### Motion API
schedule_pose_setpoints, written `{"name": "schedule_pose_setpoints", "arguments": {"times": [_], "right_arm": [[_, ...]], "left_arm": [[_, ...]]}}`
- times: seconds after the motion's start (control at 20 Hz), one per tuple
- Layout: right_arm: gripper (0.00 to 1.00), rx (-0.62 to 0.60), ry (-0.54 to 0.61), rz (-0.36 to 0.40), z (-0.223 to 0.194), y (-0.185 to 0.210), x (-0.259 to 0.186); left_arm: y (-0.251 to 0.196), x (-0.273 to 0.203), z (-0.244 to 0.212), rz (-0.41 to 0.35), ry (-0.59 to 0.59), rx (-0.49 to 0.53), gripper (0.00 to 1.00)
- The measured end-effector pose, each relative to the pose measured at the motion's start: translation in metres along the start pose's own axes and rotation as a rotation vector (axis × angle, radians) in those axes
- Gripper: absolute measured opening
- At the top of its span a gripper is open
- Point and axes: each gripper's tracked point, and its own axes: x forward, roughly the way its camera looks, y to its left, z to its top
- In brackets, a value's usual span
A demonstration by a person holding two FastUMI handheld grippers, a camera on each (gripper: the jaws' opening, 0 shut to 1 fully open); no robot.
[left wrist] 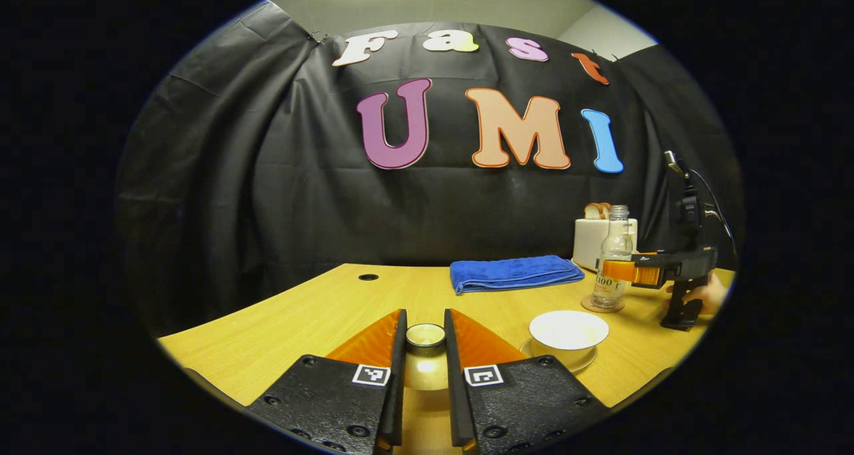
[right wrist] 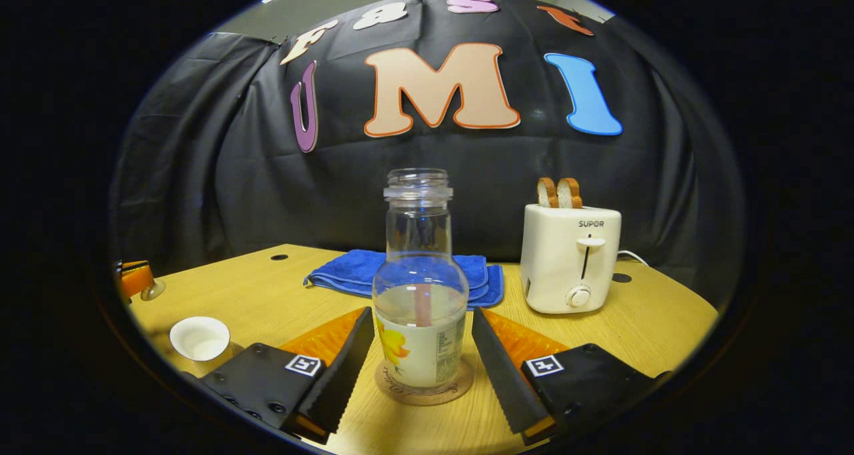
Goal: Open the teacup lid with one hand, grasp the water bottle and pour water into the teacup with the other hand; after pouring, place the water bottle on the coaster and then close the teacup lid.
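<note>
In the left gripper view the left gripper [left wrist: 425,348] sits at six o'clock with its two fingers [left wrist: 399,361] drawn close together and pressing on either side of the teacup lid [left wrist: 425,356], held by its knob above the wooden table [left wrist: 320,308]; the open teacup [left wrist: 568,331] stands on its saucer at about four o'clock from the lid, just beside the fingers, its white bowl uncovered; farther off at three o'clock the water bottle [left wrist: 612,258] stands upright on the coaster [left wrist: 602,304], with the right gripper [left wrist: 617,270] around its label and a hand [left wrist: 707,293] behind the grip; a folded blue towel [left wrist: 515,272] lies at about one o'clock near the back of the table, and a white toaster [left wrist: 590,241] stands behind the bottle; in the right gripper view the right gripper [right wrist: 420,348] is at six o'clock with its fingers [right wrist: 347,361] spread apart, one on each side of the bottle [right wrist: 420,295] and a gap showing on both sides, so neither presses on it; the bottle is uncapped, partly filled, and rests on the round cork coaster [right wrist: 423,389]; the towel [right wrist: 357,271] lies behind it at twelve o'clock, the toaster [right wrist: 568,258] with two slices of bread [right wrist: 559,193] at two o'clock, the teacup [right wrist: 200,338] at eight o'clock and the left gripper [right wrist: 137,278] with the lid at nine o'clock, near the table [right wrist: 654,321] edge.
</note>
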Motion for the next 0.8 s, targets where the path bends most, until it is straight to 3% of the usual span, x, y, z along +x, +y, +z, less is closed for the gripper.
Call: {"name": "schedule_pose_setpoints", "arguments": {"times": [0.55,0.7,0.8], "right_arm": [[0.94,0.005,-0.114,0.014,0.013,-0.003,-0.066],[0.91,0.005,-0.116,0.024,0.011,-0.003,-0.084],[0.94,0.005,-0.117,0.033,0.011,-0.004,-0.095]], "left_arm": [[-0.054,0.025,-0.001,-0.106,0.004,-0.002,0.26],[-0.072,0.03,-0.001,-0.149,0.004,-0.003,0.25],[-0.087,0.032,-0.001,-0.19,0.005,-0.003,0.25]]}}
